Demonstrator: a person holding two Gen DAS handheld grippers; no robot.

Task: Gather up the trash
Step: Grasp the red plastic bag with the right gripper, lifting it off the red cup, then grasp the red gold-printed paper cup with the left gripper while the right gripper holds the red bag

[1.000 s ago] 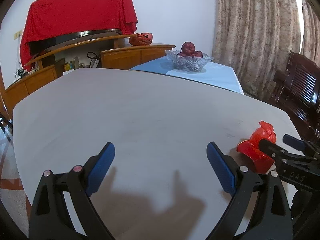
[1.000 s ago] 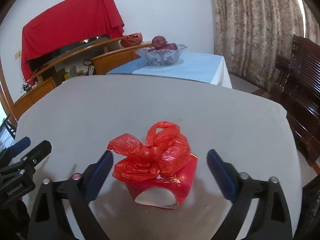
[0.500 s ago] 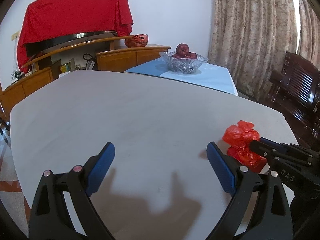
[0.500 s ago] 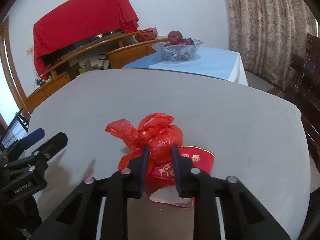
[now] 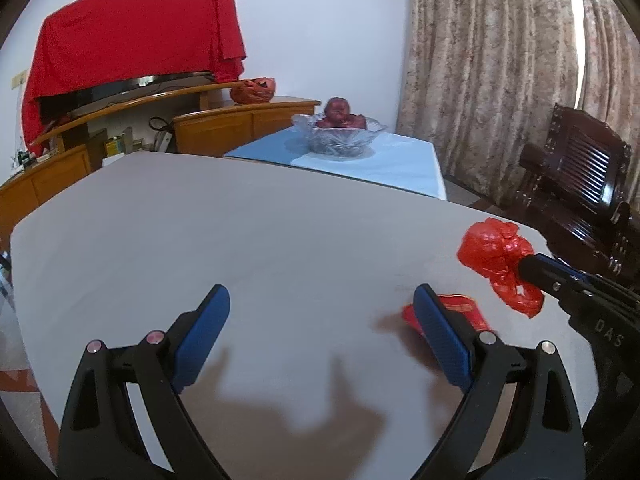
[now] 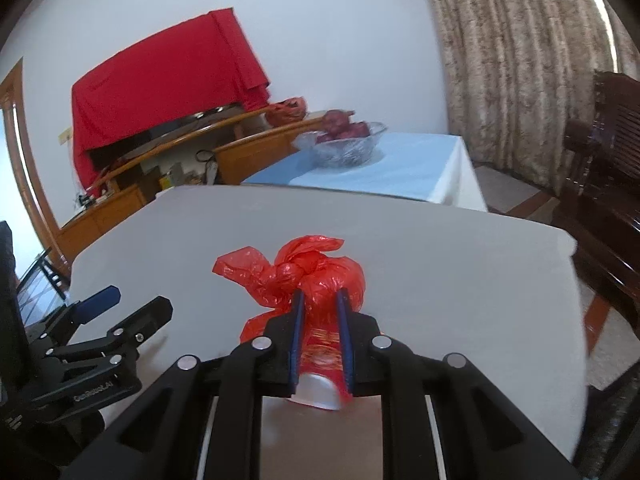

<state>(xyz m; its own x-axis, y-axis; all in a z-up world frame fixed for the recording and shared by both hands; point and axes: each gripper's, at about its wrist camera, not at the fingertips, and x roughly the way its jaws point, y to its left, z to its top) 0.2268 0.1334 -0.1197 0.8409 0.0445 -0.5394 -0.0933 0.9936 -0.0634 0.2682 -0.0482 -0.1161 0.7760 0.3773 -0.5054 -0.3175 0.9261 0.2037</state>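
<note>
A crumpled red plastic bag [image 6: 296, 272] is pinched in my right gripper [image 6: 319, 300], which is shut on it and holds it above the grey table [image 6: 440, 272]. In the left wrist view the bag [image 5: 496, 256] hangs off the table at the right, in the right gripper [image 5: 528, 266]. A red paper box [image 5: 460, 312] lies on the table below it, partly behind my left finger; it also shows under the bag in the right wrist view [image 6: 324, 376]. My left gripper [image 5: 320, 332] is open and empty over the table, left of the box.
A glass bowl of red fruit [image 5: 340, 136] stands on a blue-clothed table behind. A wooden cabinet [image 5: 240, 124] with a red cloth [image 5: 132, 44] lines the back wall. A dark wooden chair [image 5: 580, 184] is at the right. Curtains hang behind it.
My right gripper closed on the red bag and lifted it off the red box, which stays on the table. My left gripper stayed open and shifted slightly.
</note>
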